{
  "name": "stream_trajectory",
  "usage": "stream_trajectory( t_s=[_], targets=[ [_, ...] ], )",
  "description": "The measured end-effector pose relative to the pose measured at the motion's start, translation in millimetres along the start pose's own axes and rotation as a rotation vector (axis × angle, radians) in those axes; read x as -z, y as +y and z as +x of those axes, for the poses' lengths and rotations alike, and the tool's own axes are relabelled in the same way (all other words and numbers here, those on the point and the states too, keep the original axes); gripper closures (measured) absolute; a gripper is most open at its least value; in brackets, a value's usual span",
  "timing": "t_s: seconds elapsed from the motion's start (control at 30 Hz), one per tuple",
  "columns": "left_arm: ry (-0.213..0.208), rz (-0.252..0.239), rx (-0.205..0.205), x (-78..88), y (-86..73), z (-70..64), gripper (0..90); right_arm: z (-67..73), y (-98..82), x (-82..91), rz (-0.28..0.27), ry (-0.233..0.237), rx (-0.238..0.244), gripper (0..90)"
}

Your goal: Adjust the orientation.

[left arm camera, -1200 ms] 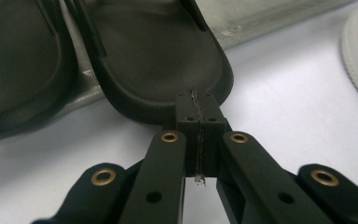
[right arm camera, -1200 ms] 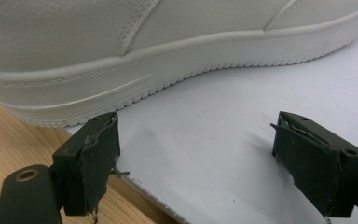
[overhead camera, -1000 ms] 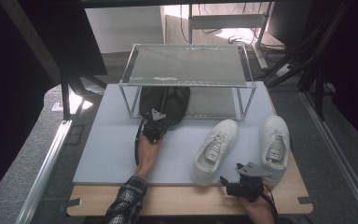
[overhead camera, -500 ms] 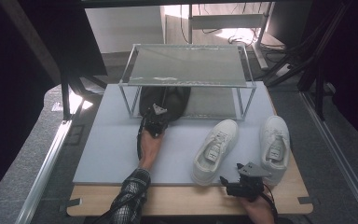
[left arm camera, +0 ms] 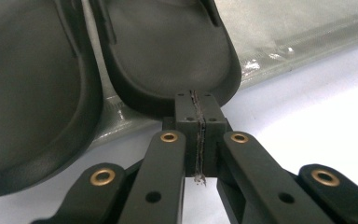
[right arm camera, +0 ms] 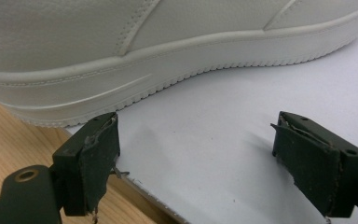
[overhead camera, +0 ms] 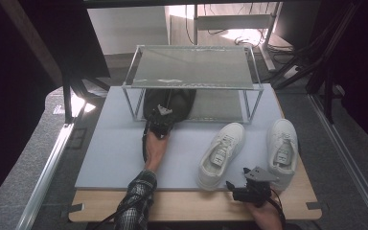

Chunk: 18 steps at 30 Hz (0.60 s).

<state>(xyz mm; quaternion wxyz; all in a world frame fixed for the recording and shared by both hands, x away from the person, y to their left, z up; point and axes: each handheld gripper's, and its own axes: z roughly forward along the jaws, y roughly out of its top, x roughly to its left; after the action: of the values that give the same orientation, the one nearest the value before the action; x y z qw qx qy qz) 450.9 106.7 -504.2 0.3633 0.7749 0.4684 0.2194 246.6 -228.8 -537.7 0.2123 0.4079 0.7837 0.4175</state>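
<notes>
Here, matte black slippers (left arm camera: 168, 51) lie side by side.

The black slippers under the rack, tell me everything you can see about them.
The black slippers are a pair of dark, matte, rubbery-looking slides lying side by side, soles down, on the lower level of the clear rack, at its left end. Their heels face the person; the fronts are shadowed under the top shelf. In the left gripper view each footbed is smooth with a raised rim, and the left gripper, jaws shut, sits right at the heel edge of one slipper; whether it pinches the rim is unclear.
</notes>
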Motion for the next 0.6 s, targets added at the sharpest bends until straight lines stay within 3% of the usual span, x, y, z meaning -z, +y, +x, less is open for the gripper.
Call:
stream_trajectory(
  t_s=[0.23, 0.6],
  targets=[
    [-0.02, -0.023, 0.025, 11.5, -3.4, 6.6, 88.7, 0.0, 0.0, 0.0, 0.0, 0.0, 0.001, 15.0],
    [-0.048, -0.032, 0.002, 25.1, -5.3, 4.7, 88.0, 0.0, 0.0, 0.0, 0.0, -0.001, 0.001, 15.1]
  ],
)
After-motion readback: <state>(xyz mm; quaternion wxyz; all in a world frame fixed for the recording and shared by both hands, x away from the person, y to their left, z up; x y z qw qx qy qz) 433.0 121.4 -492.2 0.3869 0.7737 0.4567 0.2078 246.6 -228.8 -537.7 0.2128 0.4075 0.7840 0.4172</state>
